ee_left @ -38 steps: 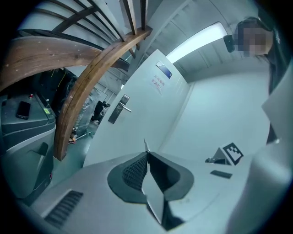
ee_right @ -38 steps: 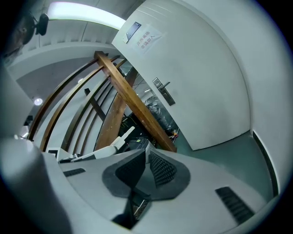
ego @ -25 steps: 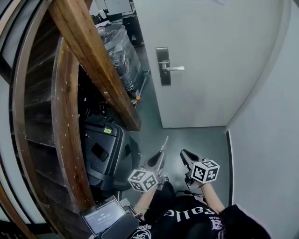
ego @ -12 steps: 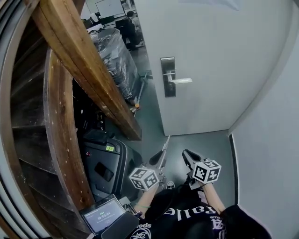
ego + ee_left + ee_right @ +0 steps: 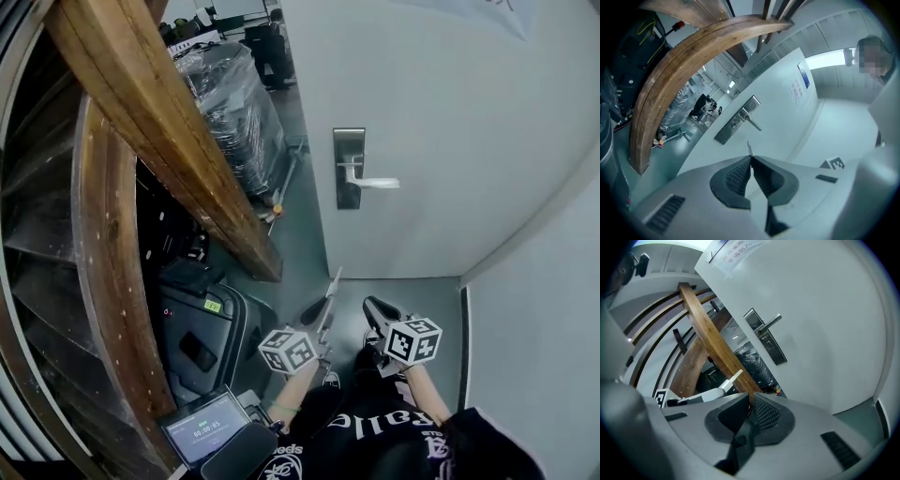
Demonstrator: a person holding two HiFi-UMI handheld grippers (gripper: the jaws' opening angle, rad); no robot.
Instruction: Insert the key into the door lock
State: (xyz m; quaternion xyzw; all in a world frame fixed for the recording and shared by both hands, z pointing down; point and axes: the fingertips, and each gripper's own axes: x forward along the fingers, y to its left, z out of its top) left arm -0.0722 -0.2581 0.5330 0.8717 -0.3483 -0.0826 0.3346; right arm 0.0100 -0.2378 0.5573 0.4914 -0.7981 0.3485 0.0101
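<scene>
A steel lock plate with a lever handle sits on the white door ahead, well beyond both grippers. My left gripper points up toward it, shut on a thin metal key whose tip pokes out past the closed pads. From the left gripper view the lock plate lies straight ahead, still far off. My right gripper is held low beside the left one, shut, with nothing seen between its pads. The right gripper view shows the lock plate and the left gripper.
A curved wooden stair stringer runs along the left. Under it stand a black case and a plastic-wrapped pallet. A screen device is at bottom left. A white wall closes the right side.
The head view has shifted, so the lock plate now sits lower and further right in the frame. Both grippers hold nearly the same low pose, jaws unchanged.
</scene>
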